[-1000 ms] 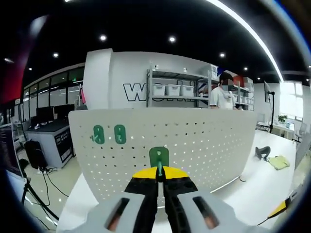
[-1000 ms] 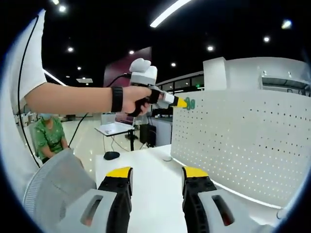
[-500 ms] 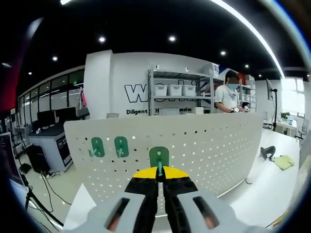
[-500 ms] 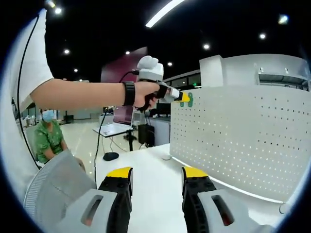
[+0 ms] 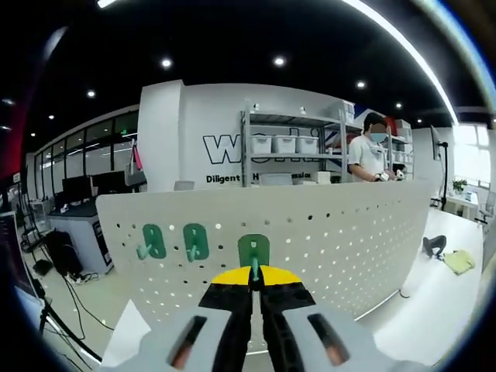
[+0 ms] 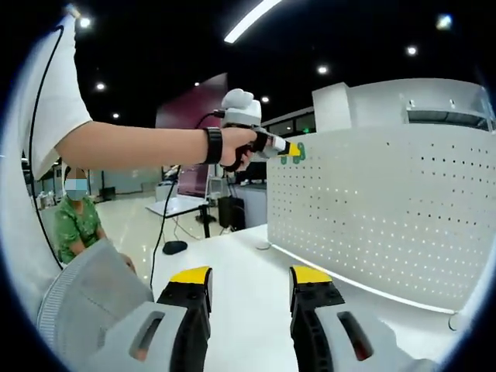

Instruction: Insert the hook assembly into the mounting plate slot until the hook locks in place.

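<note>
Left claw clamped on green hook, pressed vs pegboard, right of two hung hooks. Right claw open, empty, well back over table.

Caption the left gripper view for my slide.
Left gripper holds a green hook at the white pegboard, beside two mounted hooks.

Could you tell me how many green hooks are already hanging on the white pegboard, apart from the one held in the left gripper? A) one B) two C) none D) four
B: in the left gripper view two green hooks, one beside the other, sit on the white pegboard, to the left of the third green hook that the left gripper is shut on.
</note>
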